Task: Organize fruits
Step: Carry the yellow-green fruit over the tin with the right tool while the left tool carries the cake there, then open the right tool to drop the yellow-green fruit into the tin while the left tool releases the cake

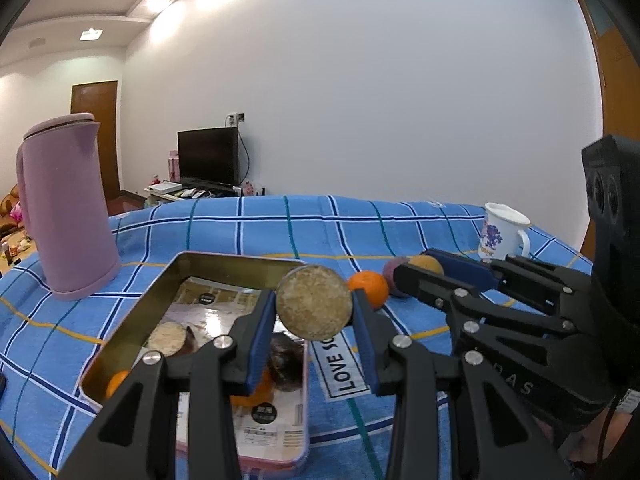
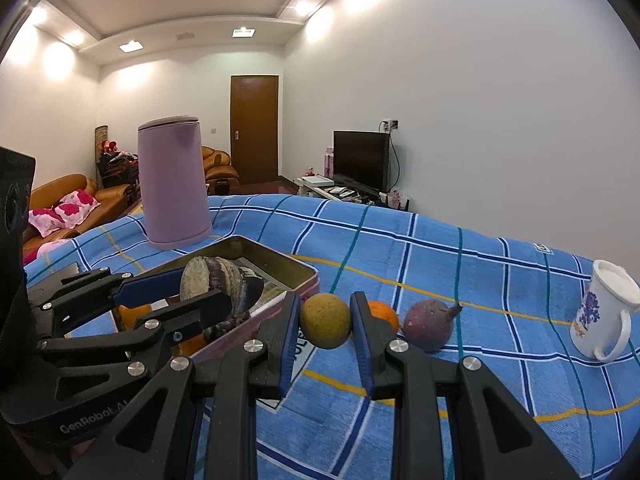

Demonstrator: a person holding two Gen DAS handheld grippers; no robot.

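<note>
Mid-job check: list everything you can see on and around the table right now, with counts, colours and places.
Tin: one, gold inside, on the cloth, holding fruit.
Kettle: one, lilac, behind the tin.
Mug: one, white with purple flowers, far right.
Orange: one, loose, right of the tin.
Purple fruit: one, loose, beside the orange.
Tablecloth: one, blue checked.
Television: one, black, by the back wall.
Sofa: tan, at the back.
Left gripper: jaws on a halved fruit, above the tin.
Right gripper: jaws on a yellow-green fruit.

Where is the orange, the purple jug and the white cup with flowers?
orange point(image 1: 370, 287): left wrist view, on its bright peel, on the cloth right of the tin.
purple jug point(image 2: 174, 184): right wrist view, middle of its body.
white cup point(image 2: 600, 314): right wrist view, on its side by the flower print.
</note>
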